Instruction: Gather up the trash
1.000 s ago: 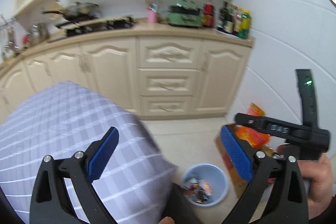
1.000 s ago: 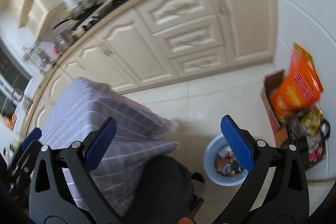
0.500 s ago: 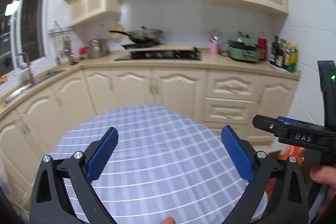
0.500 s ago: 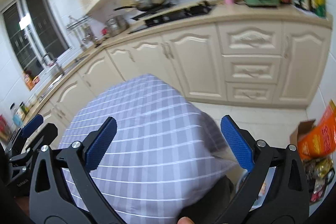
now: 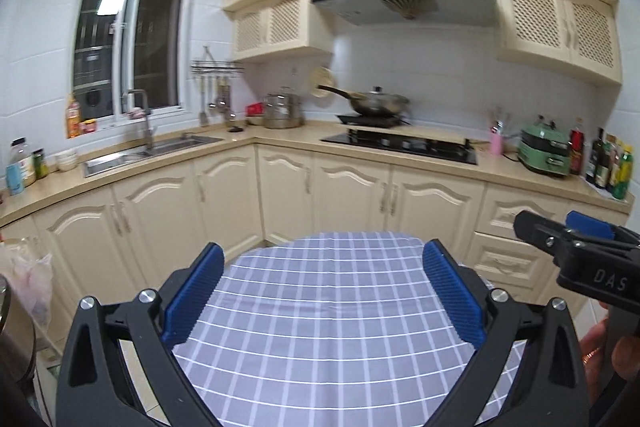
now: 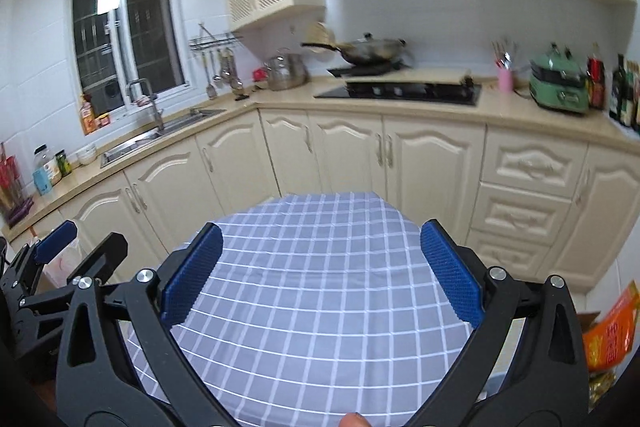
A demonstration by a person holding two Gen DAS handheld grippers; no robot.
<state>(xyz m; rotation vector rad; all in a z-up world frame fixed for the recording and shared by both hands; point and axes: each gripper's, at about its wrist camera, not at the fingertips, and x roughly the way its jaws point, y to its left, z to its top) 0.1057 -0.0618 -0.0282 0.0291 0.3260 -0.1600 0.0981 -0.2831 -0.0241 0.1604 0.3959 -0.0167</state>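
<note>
Both of my tools are spread wide with nothing between the blue pads. My left tool (image 5: 324, 291) hangs over the checked cloth of the surface (image 5: 328, 347), pads apart and touching nothing — my right tool pokes into that view at about 3 o'clock. My right tool (image 6: 320, 275) is the same, its pads well apart above the same cloth, with my left tool showing at about 9 o'clock. No trash lies on the stretch of cloth I can see. An orange packet (image 6: 610, 335) sits at about 4 o'clock in the right view, low beside the surface's edge; what it rests in I cannot tell. A crumpled clear plastic bag (image 5: 28, 283) hangs at about 9 o'clock in the left view. Beyond the surface, at 12 o'clock, run the cream cabinets (image 5: 352, 195) and the stove with a wok (image 5: 376, 103) on it.
</note>
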